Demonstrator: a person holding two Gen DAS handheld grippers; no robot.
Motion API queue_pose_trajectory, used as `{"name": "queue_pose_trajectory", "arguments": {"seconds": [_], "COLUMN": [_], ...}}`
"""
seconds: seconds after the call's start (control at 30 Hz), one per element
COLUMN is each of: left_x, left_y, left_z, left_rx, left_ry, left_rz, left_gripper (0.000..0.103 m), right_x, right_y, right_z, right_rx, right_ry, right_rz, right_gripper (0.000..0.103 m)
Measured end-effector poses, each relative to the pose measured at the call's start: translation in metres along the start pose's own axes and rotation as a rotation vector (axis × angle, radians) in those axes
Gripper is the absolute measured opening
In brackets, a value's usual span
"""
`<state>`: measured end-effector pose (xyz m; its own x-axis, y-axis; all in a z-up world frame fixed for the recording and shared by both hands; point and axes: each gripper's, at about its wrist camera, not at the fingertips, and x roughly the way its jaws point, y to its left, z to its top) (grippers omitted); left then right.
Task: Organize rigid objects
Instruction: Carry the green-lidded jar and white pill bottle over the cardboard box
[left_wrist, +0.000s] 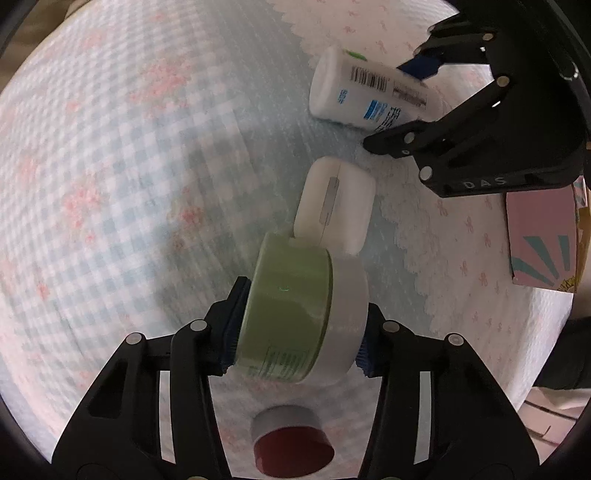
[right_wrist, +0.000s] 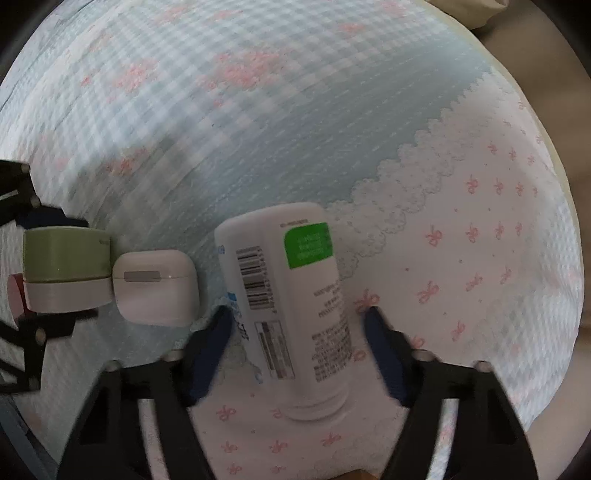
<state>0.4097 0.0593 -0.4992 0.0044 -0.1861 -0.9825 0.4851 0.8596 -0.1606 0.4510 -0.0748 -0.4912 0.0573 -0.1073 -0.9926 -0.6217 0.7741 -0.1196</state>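
Observation:
A green jar (left_wrist: 284, 314) with a white lid lies on its side between the fingers of my left gripper (left_wrist: 299, 325). The blue pads press on its base and its lid, so the gripper is shut on it. A white bottle (right_wrist: 291, 306) with a barcode and a green label lies on the bedspread. My right gripper (right_wrist: 297, 317) straddles its middle, shut on it with the pads against its sides. The left wrist view shows that bottle (left_wrist: 354, 92) at the upper right, inside the right gripper (left_wrist: 391, 105). The jar (right_wrist: 62, 254) is at the far left of the right wrist view.
A white earbud case (left_wrist: 336, 203) lies between jar and bottle, touching the jar's rim. A small grey jar with a red top (left_wrist: 291, 443) stands just below my left gripper. A pink printed box (left_wrist: 543, 240) is at the right. Everything rests on a soft blue-check quilt (right_wrist: 221, 110).

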Motion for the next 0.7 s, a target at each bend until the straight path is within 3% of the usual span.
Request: {"name": "queue_pose_trajectory", "arguments": {"seconds": [0.33, 0.7], "left_x": [-0.005, -0.047], "left_y": [-0.004, 0.024], "left_z": [0.006, -0.012], "left_rx": [-0.001, -0.144], "left_ry": [-0.013, -0.077], "left_rz": [-0.003, -0.046], "left_gripper": [0.042, 0.042], "right_x": [-0.001, -0.032], "right_y": [0.009, 0.007], "right_z": [-0.004, -0.024], "right_rx": [0.021, 0.211], "right_ry": [-0.008, -0.04], "right_rz": [-0.018, 0.014], "right_gripper": [0.05, 0.048]}}
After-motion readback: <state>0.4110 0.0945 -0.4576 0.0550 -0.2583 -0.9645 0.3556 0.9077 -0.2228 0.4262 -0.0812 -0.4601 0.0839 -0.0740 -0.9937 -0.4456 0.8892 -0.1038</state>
